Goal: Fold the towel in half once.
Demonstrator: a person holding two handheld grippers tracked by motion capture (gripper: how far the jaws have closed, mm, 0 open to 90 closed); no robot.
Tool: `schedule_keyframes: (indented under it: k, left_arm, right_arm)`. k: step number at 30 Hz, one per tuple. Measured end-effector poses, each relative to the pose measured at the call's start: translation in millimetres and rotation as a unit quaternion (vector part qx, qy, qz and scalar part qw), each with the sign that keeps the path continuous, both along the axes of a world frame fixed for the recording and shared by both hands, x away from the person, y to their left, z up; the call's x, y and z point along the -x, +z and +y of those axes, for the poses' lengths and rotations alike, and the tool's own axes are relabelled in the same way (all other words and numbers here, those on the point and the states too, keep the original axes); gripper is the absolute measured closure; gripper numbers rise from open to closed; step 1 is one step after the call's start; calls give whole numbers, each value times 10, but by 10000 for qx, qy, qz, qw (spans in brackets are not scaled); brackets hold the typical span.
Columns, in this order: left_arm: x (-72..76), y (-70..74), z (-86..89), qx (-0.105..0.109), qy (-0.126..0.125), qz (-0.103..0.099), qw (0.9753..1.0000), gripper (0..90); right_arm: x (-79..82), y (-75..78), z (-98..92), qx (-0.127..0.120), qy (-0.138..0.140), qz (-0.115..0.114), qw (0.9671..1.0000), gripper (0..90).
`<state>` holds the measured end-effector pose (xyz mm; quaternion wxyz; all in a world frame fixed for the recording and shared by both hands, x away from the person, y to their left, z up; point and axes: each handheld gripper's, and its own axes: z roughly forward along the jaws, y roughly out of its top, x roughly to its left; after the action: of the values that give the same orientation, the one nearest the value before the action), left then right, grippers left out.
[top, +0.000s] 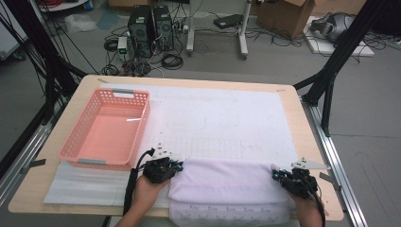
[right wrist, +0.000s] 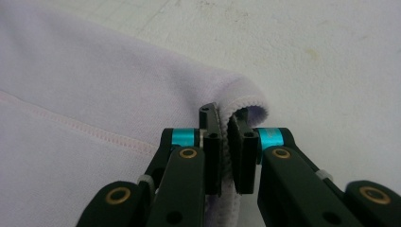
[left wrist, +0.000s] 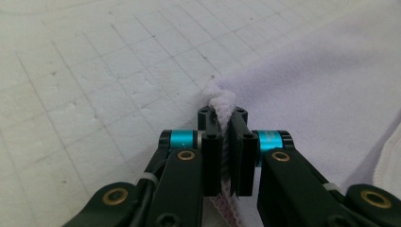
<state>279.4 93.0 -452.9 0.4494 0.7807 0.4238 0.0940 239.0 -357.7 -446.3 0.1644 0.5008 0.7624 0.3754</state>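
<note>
The left gripper pinches one corner of the white cloth tight between its jaws. The right gripper pinches the other corner the same way. The cloth lies folded near the front edge of the table, stretched between the two grippers, on top of a white mat with thin grid lines. A pink basket sits just beside the left gripper, to the left and a bit farther back. Nothing lies on the mat behind the cloth.
</note>
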Motion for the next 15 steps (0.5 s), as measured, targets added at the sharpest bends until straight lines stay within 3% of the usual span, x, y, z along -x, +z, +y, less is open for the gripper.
schedule_keyframes:
  k: [3,6,8,11,15]
  left_arm:
    - [-19,29,27,101,91,-117,9998,859]
    - [-100,115,67,112,206,-226,9995,866]
    - [-207,197,110,276,269,-222,9990,866]
    - [-384,328,96,110,327,-390,9986,867]
    - [-619,440,91,40,478,-504,9976,867]
  right_arm:
    - [11,23,-29,-80,-40,-107,9999,856]
    - [9,119,-36,-14,-79,-512,9987,862]
    - [-42,172,-29,57,-109,-693,9975,862]
    - [-223,218,-24,-12,-126,-665,9977,862]
    - [-511,263,11,2,-159,-614,9980,862]
